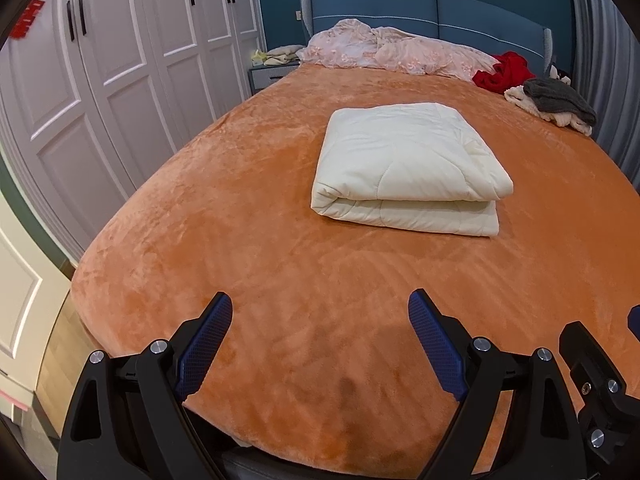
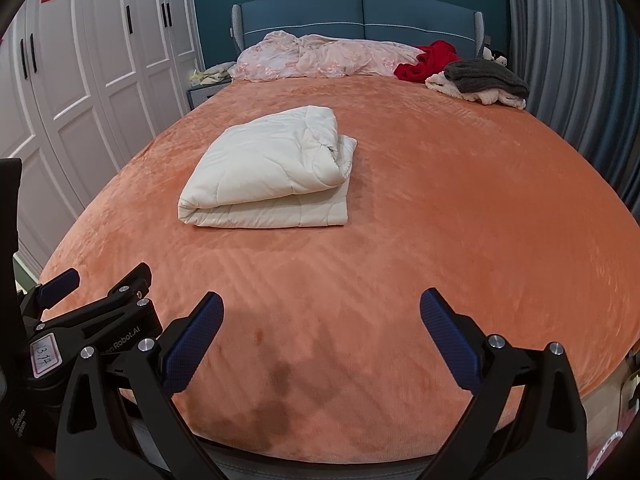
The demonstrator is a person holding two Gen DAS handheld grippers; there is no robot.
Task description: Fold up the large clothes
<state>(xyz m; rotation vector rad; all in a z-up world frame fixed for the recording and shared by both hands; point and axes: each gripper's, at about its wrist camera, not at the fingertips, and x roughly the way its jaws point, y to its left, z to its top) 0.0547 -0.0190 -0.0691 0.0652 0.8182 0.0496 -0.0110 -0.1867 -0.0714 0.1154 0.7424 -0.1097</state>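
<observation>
A cream quilted blanket (image 1: pixel 404 168) (image 2: pixel 268 172) lies folded into a thick rectangle in the middle of the orange bed cover (image 1: pixel 248 240) (image 2: pixel 440 208). My left gripper (image 1: pixel 320 308) hovers open over the foot of the bed, well short of the blanket, with nothing between its blue pads. My right gripper (image 2: pixel 322 308) is open too, beside the left one at the same edge, and holds nothing. The left gripper (image 2: pixel 60 284) shows at the lower left of the right wrist view.
Near the headboard lie a pink floral duvet (image 1: pixel 384 50), a red garment (image 1: pixel 500 72) and a pile of grey and cream clothes (image 1: pixel 556 102). White wardrobe doors (image 1: pixel 120 60) line the left side. Grey curtains (image 2: pixel 572 60) hang on the right.
</observation>
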